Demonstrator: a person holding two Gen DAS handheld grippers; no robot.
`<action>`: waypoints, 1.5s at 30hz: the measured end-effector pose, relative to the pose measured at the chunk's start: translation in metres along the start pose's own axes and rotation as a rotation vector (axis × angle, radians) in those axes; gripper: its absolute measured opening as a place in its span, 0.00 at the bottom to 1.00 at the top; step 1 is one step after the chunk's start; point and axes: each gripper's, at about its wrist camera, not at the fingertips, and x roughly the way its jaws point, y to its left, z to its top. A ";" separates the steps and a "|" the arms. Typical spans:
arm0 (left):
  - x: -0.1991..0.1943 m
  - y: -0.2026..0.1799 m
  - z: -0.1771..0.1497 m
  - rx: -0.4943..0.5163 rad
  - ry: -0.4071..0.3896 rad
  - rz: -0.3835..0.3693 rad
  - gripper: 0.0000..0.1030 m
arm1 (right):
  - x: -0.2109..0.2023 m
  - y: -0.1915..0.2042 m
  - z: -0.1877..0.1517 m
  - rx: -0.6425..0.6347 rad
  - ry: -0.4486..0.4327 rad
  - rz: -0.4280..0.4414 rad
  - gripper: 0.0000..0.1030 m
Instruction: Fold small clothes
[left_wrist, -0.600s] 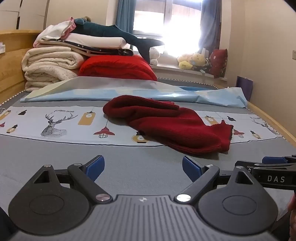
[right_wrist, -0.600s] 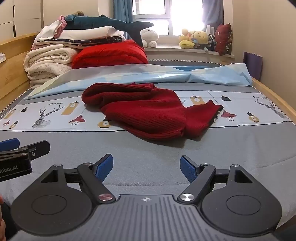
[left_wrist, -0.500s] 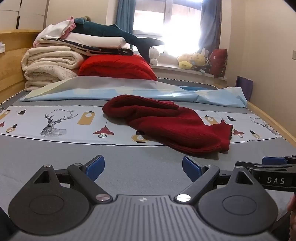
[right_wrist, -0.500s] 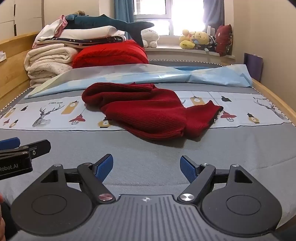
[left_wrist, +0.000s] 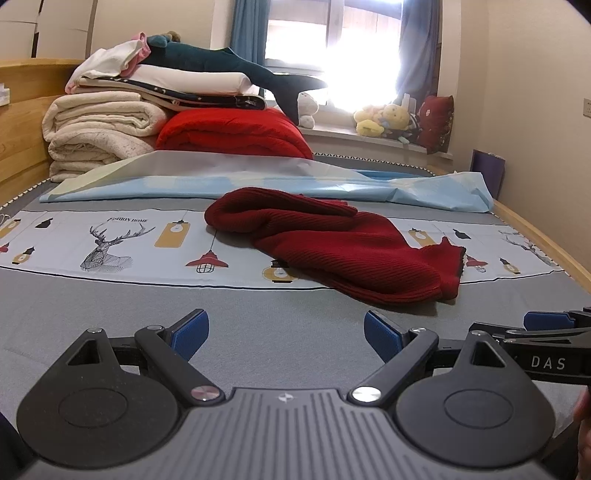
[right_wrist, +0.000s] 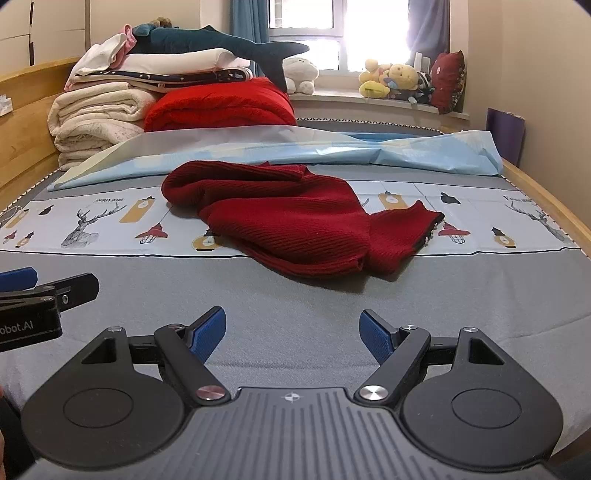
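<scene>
Across the grey mattress (left_wrist: 110, 314) runs a pale printed band with deer and lanterns (right_wrist: 110, 225), and on it a dark red ribbed knit garment (right_wrist: 288, 218) lies crumpled and unfolded, one end reaching onto the grey. Behind it a light blue sheet (left_wrist: 424, 188) lies rumpled before stacked cream blankets (left_wrist: 99, 129), a bright red quilt (right_wrist: 218, 107) and a plush shark (right_wrist: 221, 42). Soft toys (right_wrist: 395, 79) line the sunlit windowsill. Both the left gripper (left_wrist: 286, 334) and right gripper (right_wrist: 293, 334) hover short of the garment, blue pads spread wide, gripping nothing.
</scene>
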 end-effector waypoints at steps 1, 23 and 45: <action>0.000 0.000 0.000 0.000 0.001 0.000 0.91 | 0.000 0.001 0.000 0.001 0.001 0.002 0.78; 0.001 0.000 0.001 0.000 -0.001 -0.005 0.91 | 0.002 0.001 0.003 0.001 0.001 0.006 0.78; 0.111 -0.001 0.088 0.028 0.047 -0.035 0.20 | 0.069 -0.120 0.099 0.134 -0.129 0.064 0.30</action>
